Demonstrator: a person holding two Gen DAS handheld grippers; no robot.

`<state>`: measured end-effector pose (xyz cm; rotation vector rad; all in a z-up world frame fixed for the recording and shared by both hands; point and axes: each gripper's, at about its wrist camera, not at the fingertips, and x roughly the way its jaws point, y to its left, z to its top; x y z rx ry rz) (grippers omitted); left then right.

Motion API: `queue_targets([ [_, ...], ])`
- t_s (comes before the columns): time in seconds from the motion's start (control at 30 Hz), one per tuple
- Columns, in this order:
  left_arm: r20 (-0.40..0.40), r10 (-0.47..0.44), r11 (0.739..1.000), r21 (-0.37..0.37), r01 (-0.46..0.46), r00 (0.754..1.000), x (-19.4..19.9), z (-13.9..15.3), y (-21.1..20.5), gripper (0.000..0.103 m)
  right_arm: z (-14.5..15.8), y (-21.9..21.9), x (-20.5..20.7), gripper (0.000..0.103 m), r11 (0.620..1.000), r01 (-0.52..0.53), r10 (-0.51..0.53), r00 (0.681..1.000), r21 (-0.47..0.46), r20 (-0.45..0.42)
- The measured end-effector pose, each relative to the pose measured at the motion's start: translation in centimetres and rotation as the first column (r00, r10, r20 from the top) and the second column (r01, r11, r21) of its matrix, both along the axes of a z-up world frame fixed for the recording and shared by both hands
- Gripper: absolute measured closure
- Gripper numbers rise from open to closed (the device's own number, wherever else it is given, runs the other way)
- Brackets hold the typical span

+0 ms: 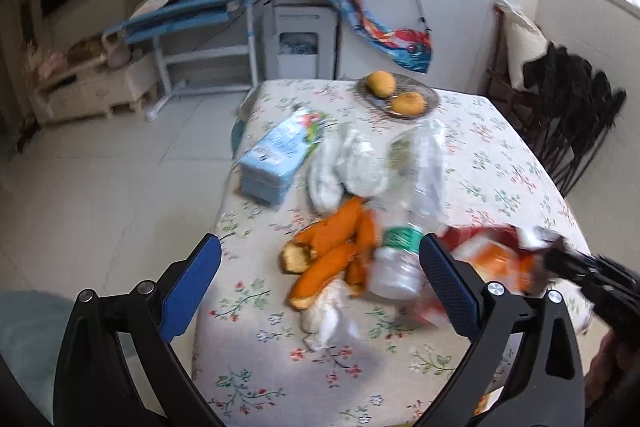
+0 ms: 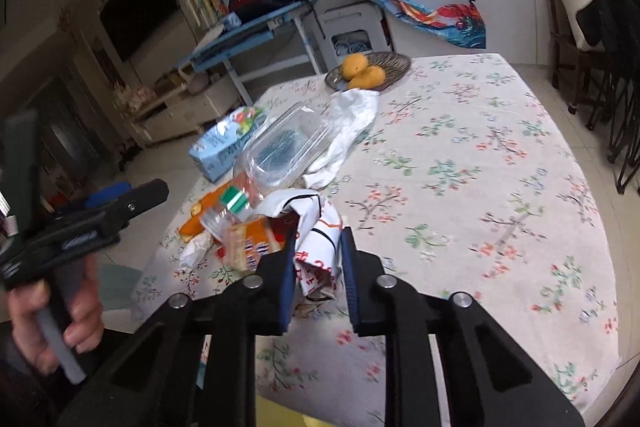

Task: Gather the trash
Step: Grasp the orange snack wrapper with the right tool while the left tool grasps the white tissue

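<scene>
Left wrist view: the left gripper [image 1: 320, 283] stands wide and empty, angled down over the near left corner of the bench [image 1: 500, 163]. The trash lies in a loose heap directly ahead of it. Orange peel [image 1: 332, 247] sits between the fingers' lines, its long axis running up and away toward the far edge. A crushed clear plastic bottle [image 1: 394, 263] lies just right of the peel, close against the right finger. A crumpled white tissue [image 1: 326, 319] lies nearest the gripper. The right gripper [image 1: 568, 259] reaches in from the right edge at a red and orange snack wrapper [image 1: 496, 251].

Right wrist view: the right gripper [image 2: 318, 255] is narrow, pinched on the white printed end of the snack wrapper [image 2: 316, 247], which stands between the pads. The rest of the heap lies ahead and left. Judgement: the left gripper is the nearer to peel and bottle; the wrapper is secured for lifting.
</scene>
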<state>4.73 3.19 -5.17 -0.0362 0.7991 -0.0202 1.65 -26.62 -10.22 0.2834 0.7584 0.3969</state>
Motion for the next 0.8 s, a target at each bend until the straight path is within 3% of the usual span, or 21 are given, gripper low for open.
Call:
queue_targets([
  [0.17,-0.067,0.072,0.997,0.005,-0.071,0.995,1.1,-1.7,2.6,0.007,0.9,-3.7,0.1,0.091,0.992,0.063,-0.062,0.998,0.112,-0.018],
  [0.3,-0.107,0.079,0.997,0.02,-0.077,0.991,1.5,-2.7,2.9,0.007,1.6,-4.5,0.1,0.091,0.989,0.091,-0.092,0.996,0.114,0.003],
  [0.43,-0.155,0.032,0.999,-0.017,-0.035,0.987,0.8,-3.7,3.2,0.007,1.6,-4.9,0.1,0.092,0.989,0.101,-0.102,0.995,0.109,0.008],
  [0.6,-0.189,-0.012,0.999,0.038,0.019,0.982,0.3,-5.3,1.7,0.007,1.5,-6.1,0.0,0.092,0.982,0.122,-0.124,0.992,0.145,0.004],
  [0.67,-0.2,-0.012,0.999,0.029,0.018,0.98,0.7,-5.7,1.5,0.011,1.4,-6.1,0.0,0.092,0.981,0.123,-0.125,0.992,0.151,0.002],
  [0.8,-0.244,-0.036,0.999,0.021,0.042,0.969,1.1,-6.8,0.7,0.041,1.5,-5.8,0.0,0.092,0.981,0.118,-0.12,0.993,0.152,0.006],
])
